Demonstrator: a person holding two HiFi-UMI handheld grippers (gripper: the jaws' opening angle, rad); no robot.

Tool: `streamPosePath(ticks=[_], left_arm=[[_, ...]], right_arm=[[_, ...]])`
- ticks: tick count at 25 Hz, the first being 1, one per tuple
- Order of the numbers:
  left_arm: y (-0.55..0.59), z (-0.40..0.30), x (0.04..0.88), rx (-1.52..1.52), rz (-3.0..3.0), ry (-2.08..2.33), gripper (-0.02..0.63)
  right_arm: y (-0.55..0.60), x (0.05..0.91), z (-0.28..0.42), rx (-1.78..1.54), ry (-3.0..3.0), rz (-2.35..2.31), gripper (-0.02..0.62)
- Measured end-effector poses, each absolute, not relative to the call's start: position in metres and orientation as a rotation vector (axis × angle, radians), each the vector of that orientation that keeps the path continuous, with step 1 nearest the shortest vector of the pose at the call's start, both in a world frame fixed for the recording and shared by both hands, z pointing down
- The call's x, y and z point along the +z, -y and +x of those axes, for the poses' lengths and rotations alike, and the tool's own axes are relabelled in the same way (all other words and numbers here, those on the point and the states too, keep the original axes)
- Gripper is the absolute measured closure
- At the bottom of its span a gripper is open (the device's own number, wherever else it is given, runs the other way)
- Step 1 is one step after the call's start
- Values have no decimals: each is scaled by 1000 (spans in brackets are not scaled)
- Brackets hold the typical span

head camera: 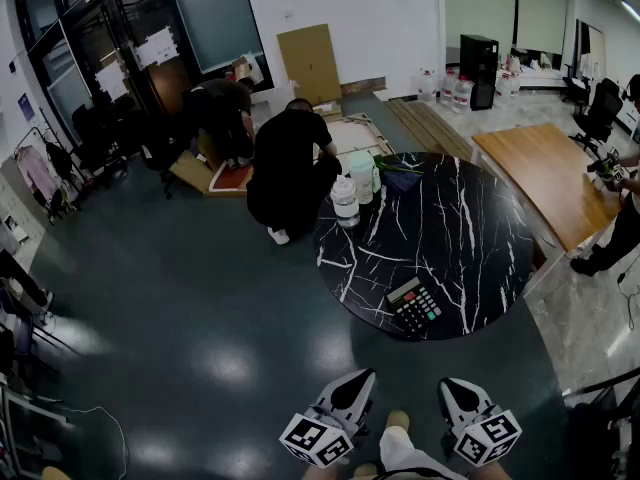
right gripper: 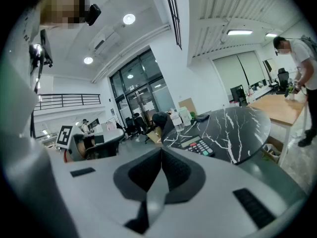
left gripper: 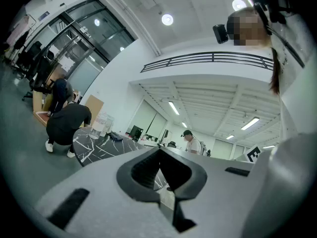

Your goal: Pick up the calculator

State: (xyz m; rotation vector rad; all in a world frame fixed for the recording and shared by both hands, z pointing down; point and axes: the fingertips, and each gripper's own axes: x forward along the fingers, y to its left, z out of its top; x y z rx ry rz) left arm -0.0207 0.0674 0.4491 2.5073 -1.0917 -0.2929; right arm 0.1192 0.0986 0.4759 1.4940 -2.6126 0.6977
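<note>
The calculator, dark with a grey display and coloured keys, lies flat near the front edge of a round black marble table. In the right gripper view the calculator sits just beyond my right gripper, a little to its right. Both grippers hang low in the head view, short of the table and apart from it: the left gripper and the right gripper each have their jaws closed tip to tip with nothing between them. The left gripper points past the table's left part; the calculator does not show there.
Clear plastic jugs and a dark cloth stand on the table's far side. A person in black crouches against the table's far left rim. A wooden table lies to the right, with another person beside it.
</note>
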Motion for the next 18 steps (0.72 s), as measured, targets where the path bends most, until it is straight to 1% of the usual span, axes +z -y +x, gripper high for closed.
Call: streamPosePath(ticks=[6,12,18], left_arm=[[-13,-5,453,-320,2489,1112,600],[25,-13,465,-301,2446,1253,600],[61,-31,485,-252,2388,1360,600]], right_arm=[[-45,488,127,686,2652,1352,586],[25,516,137,716,2701,957,586],[110,555,144,690,2552,653,583]])
